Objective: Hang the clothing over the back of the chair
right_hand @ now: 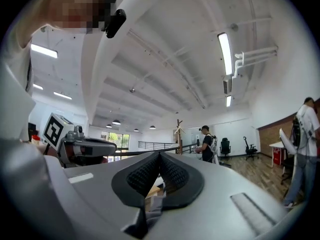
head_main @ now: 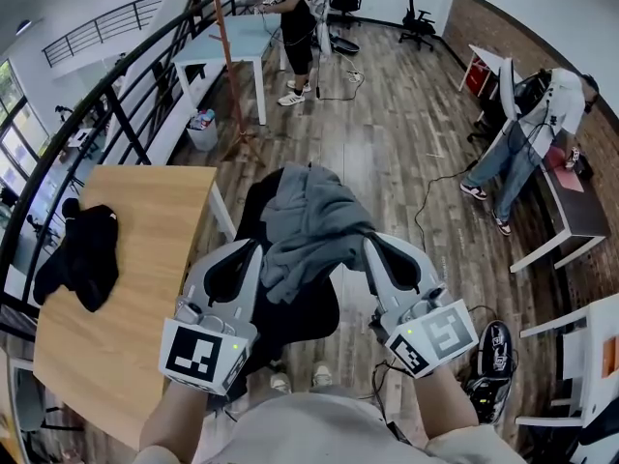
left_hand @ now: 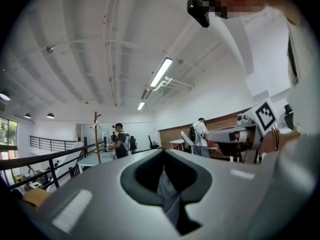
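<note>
Item: grey garment [head_main: 311,222], bunched into a loose bundle at the centre of the head view.
Item position: raised between the two grippers, directly over the black chair [head_main: 295,317] in the frame. Whether it touches the chair back cannot be determined.
Long axis: runs up and down the frame. The rounded bulk is toward upper centre and the loose folds trail toward lower centre.
Held span: the gripped parts lie side by side across the frame, one at the bundle's left flank and one at its right.
Left gripper [head_main: 255,251]: clenched on a fold of the grey garment. Its own view shows grey cloth pinched between the closed jaws.
Right gripper [head_main: 370,245]: clenched on the grey garment, with a strip of cloth caught at the base of the closed pads.
Chair: back and seat show below and to the left of the bundle.
Wooden table [head_main: 135,298]: left of the frame, just beside the chair.
Black garment [head_main: 82,254]: lying on the table's left part, well apart from the grippers.
</note>
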{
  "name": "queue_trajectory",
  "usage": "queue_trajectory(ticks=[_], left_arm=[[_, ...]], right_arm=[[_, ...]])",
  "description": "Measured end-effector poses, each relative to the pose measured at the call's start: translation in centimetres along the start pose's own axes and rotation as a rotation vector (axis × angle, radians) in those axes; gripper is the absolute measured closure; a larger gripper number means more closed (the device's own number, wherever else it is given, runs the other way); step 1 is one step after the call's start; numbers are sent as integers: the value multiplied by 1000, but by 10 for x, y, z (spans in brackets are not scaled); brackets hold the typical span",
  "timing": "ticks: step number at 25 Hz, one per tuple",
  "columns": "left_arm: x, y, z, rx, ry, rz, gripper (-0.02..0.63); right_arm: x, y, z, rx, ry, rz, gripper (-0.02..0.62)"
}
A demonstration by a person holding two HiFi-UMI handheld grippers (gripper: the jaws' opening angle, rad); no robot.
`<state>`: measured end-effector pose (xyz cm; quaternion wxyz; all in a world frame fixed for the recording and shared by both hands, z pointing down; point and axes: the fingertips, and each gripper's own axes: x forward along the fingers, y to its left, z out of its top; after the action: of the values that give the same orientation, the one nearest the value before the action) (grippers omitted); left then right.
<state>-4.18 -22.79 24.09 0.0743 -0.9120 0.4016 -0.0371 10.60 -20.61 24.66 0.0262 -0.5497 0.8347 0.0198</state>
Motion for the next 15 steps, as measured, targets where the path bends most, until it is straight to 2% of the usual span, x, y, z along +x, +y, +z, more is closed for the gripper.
queue_trajectory(ticks=[3,5,9,13,15], left_arm=[[-8,-1,-11,-38,18,-12,604],[-13,-5,-21,-59,43,-19,604],[-20,-22,-43,-98,103,-27,604],[-28,-35,-64,-153,142,-36,604],[-30,-39,-73,-155,160,-37,604]], right_arm=[[-1,8,-12,138,12,44,594],[-3,10,-17,181,5,49,594],[-15,11,-26,94,-6,7,594],[-16,25,-37,129,25,43,594],[-17,32,-48,171,52,61,594]])
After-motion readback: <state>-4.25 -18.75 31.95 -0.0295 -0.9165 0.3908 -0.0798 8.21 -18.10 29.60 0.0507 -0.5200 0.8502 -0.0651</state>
